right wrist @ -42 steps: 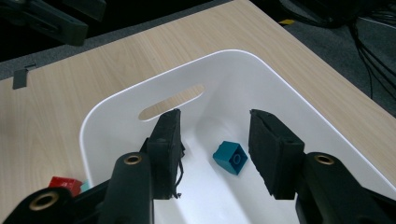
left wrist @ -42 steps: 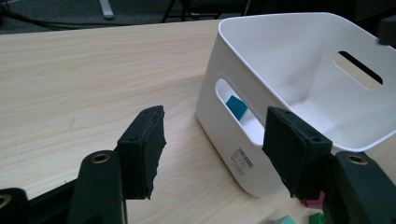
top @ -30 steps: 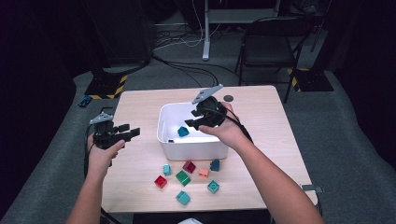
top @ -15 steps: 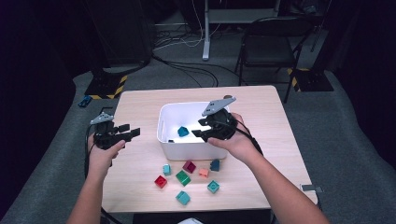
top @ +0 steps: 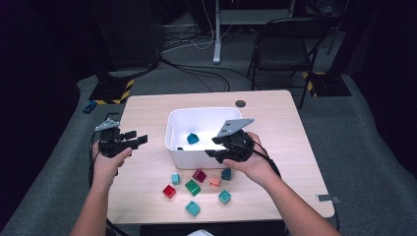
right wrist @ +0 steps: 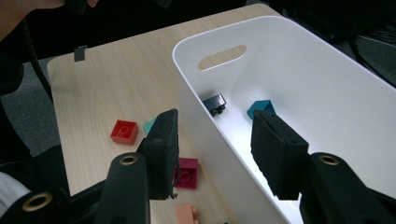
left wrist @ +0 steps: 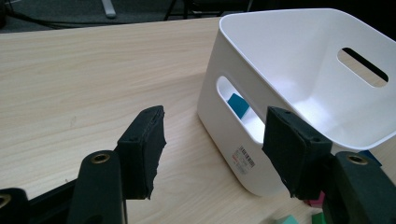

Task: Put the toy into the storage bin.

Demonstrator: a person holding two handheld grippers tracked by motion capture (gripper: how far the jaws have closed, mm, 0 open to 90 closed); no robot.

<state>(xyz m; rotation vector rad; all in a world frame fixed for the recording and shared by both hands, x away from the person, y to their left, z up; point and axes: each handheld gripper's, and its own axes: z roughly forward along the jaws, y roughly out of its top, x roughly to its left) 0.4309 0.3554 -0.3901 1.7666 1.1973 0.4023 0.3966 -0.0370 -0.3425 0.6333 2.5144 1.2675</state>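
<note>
Nearest the person, a loose cluster of toy bricks lies on the wooden table (top: 147,177): a light teal brick (top: 193,208) at the front, a teal brick (top: 224,196) to its right, then a red brick (top: 169,191), a green brick (top: 192,187), a small orange brick (top: 215,182), a maroon brick (top: 199,175), a pale blue brick (top: 175,179) and a dark blue brick (top: 226,174).

Just beyond them, the right gripper (top: 216,147) hangs over the near wall of the white bin (top: 172,129). Its jaws have just been opening and stand apart with nothing between the pads; in the right gripper view they straddle the bin's wall, one over the table and one over the inside.

The left gripper (top: 136,139) hovers above bare table to the left of the bin, well apart from the bricks, its jaws spread and empty.

Inside the bin lie a teal-blue brick (top: 193,138) near the middle of the floor and a small dark brick (right wrist: 215,103) close to the wall.

Past the bin, a round dark cable port (top: 240,103) sits in the tabletop, and a black chair (top: 285,44) stands on the grey floor behind the table.
</note>
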